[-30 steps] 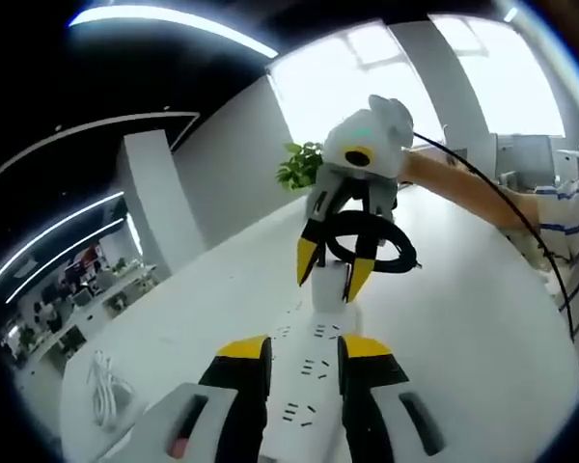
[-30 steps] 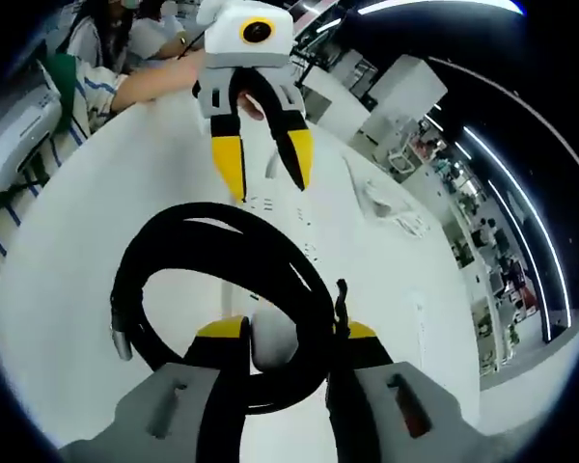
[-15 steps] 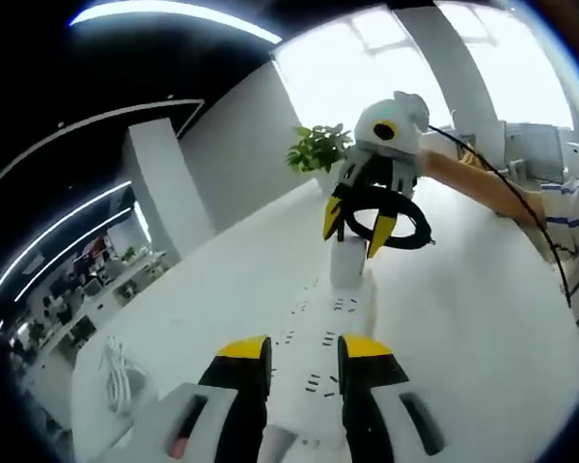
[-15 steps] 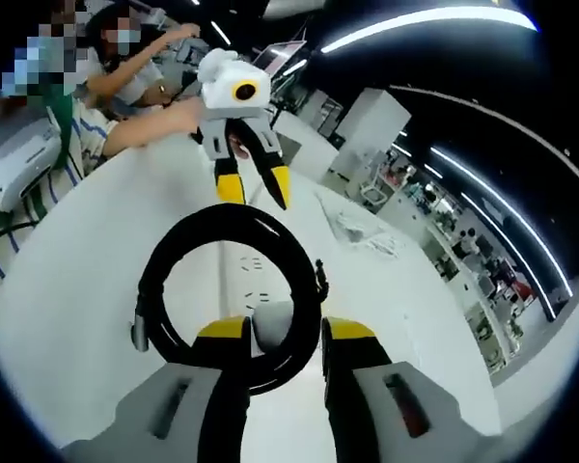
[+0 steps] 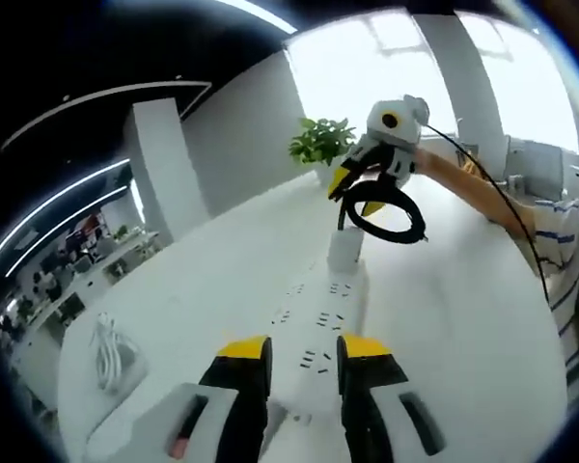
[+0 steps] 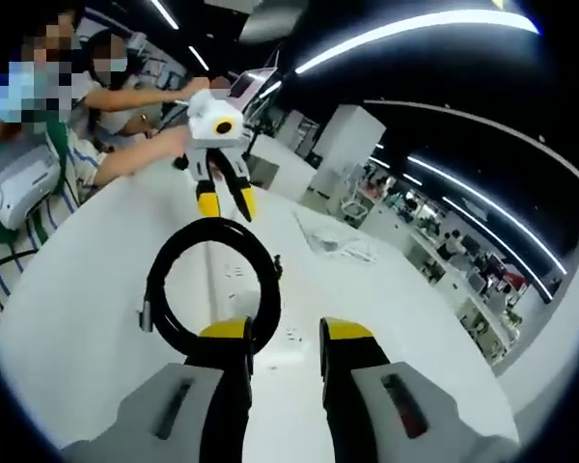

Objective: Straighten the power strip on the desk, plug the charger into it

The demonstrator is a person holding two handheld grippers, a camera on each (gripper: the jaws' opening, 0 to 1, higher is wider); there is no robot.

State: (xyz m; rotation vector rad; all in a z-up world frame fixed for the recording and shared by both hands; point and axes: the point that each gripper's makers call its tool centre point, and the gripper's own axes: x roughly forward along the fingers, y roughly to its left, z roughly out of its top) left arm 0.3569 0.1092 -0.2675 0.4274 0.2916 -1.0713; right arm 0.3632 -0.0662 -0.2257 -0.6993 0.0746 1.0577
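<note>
The left gripper view looks low along the white surface [image 5: 203,289] toward bright windows, with the right gripper [image 5: 359,189] facing it from farther along. The right gripper view looks the opposite way, toward the open office, with the left gripper [image 6: 223,201] facing it. Both views share the surface and the power strip [image 5: 320,328] lying lengthwise between the cameras.

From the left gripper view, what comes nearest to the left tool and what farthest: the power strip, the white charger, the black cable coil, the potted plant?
1. The power strip, on the desk straight ahead of the left tool.
2. The white charger, standing on the strip's far end.
3. The black cable coil, hanging just above and beyond the charger, by the right tool.
4. The potted plant, at the desk's far edge.
</note>
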